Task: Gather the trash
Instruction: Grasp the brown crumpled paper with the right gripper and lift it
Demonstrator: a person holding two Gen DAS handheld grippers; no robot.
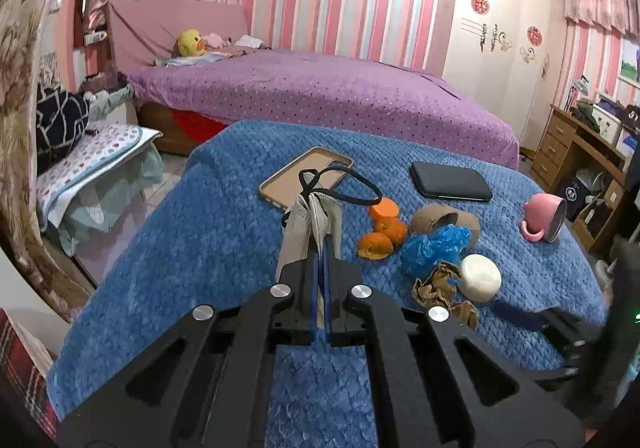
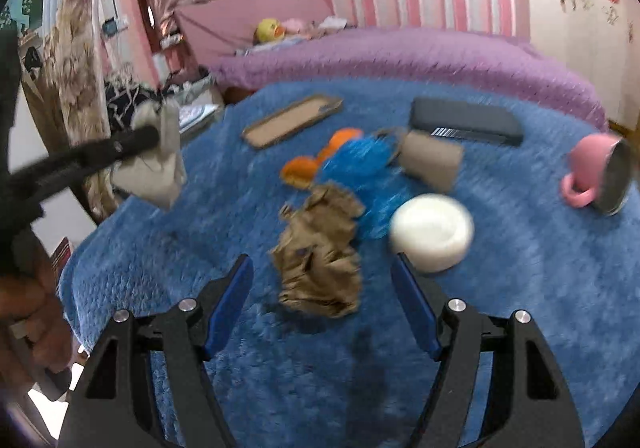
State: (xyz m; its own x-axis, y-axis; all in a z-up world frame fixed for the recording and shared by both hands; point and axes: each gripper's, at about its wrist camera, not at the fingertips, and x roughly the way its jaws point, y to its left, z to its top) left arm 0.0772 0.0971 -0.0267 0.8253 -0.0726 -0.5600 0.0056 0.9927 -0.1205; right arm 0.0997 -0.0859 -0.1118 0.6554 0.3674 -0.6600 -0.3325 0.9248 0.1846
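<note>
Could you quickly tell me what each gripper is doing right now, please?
Left gripper: closed on a beige cloth bag, held above the blue blanket.
Right gripper: open, holding nothing, crumpled brown paper between its fingers.

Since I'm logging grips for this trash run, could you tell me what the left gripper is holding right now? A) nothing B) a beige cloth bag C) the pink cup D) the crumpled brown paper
B: the left gripper is shut on the beige bag, held above the blue blanket, while the brown paper lies on the blanket between the open right gripper's fingers.
</note>
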